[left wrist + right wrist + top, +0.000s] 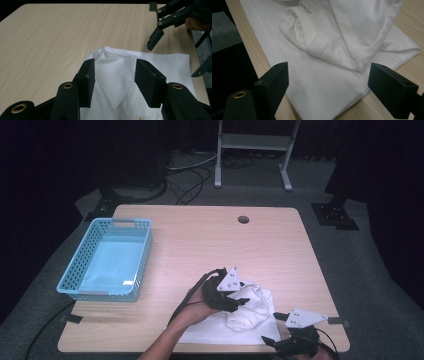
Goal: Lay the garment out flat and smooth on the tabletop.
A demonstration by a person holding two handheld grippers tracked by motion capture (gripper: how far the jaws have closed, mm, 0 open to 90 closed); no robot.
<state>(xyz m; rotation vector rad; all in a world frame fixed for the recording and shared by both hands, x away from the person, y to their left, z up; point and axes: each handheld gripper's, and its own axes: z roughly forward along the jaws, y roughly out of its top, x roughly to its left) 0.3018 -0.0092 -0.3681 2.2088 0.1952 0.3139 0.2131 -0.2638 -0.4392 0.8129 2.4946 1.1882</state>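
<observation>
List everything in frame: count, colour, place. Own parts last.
garment: 1, white, partly folded, near right part of table
basket: 1, light blue, left side of table, nothing seen inside
table: 1, light wood, round hole near far edge
metal stand: 1, pale grey, on floor beyond table
left gripper: 1, black, over garment, jaws apart, not pressing cloth
right gripper: 1, black, near table's near right edge, jaws open

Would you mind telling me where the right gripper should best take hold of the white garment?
Probably the flat hemmed corner of the white garment lying at the table edge. The open right gripper already straddles it from the near side; the layers there look thin and flat, unlike the bunched roll behind.
</observation>
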